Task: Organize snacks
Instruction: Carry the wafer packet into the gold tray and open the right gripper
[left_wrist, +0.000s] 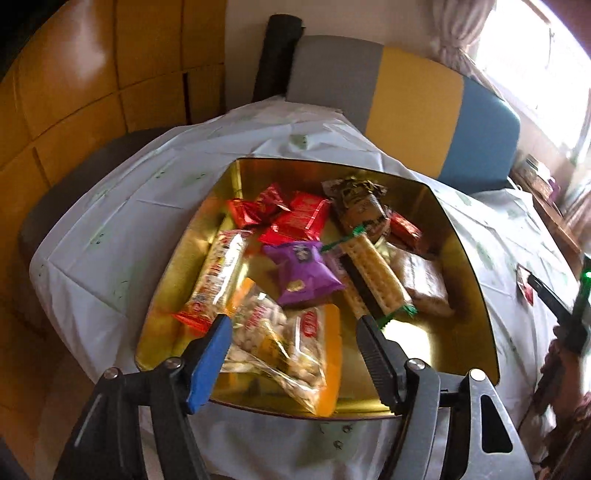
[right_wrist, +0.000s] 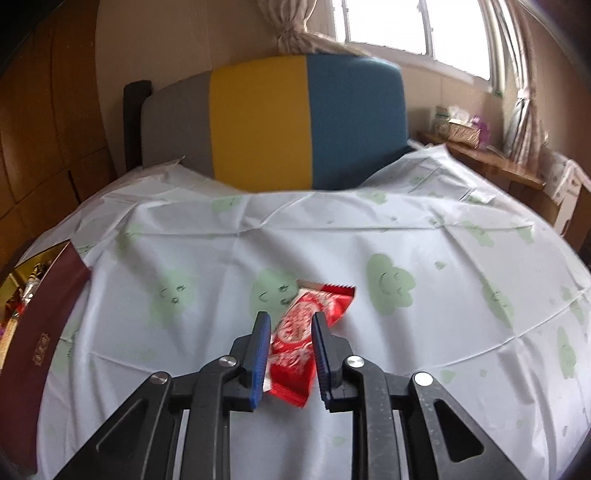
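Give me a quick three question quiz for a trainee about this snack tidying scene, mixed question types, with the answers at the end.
1. True or false: the gold tin holds no snacks yet.
2. Multiple choice: the right gripper is A) wide open over bare cloth, B) shut on the red wafer packet, C) inside the tin.
3. Fill in: the purple packet lies in the ____.

Key
1. False: it already holds several packets, among them the peanut bag and the cracker pack.
2. B: the packet sits between its pads, on the tablecloth.
3. Tin. The left gripper hangs open above it, holding nothing.
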